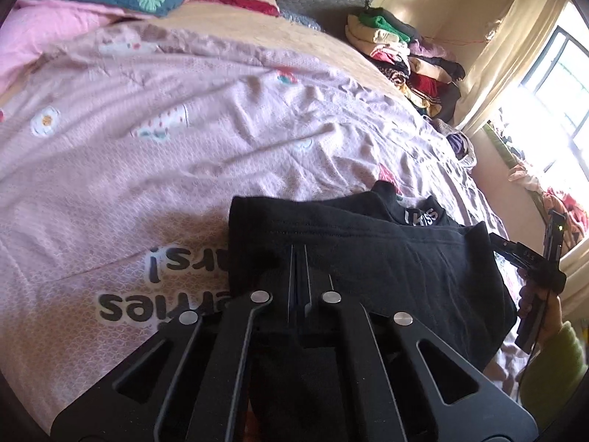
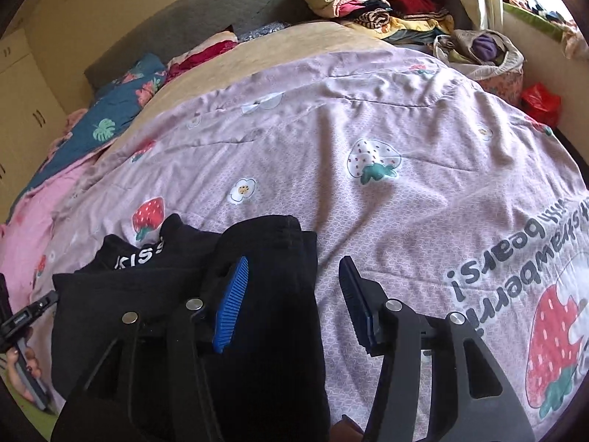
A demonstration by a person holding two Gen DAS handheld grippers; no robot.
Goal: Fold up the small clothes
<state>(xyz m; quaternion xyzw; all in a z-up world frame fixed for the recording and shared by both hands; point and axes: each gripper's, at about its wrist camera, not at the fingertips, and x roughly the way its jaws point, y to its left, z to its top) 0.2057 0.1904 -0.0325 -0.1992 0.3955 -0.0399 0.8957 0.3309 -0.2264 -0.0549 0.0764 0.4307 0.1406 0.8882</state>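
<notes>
A small black garment (image 1: 368,258) with white "KISS" lettering lies partly folded on the pink strawberry-print bedspread (image 1: 165,147). My left gripper (image 1: 300,254) is shut over its near edge; the fingers look closed with black cloth around them. In the right wrist view the garment (image 2: 154,294) lies at the lower left. My right gripper (image 2: 294,272) is open, its left blue-padded finger (image 2: 232,305) over the garment's right edge, its right finger (image 2: 355,294) over bare bedspread (image 2: 405,184).
A pile of folded clothes (image 1: 401,51) sits at the bed's far corner, also in the right wrist view (image 2: 379,0). Pillows and a pink quilt (image 1: 55,25) lie at the head. A bag of clothes (image 2: 482,55) stands beside the bed near the window.
</notes>
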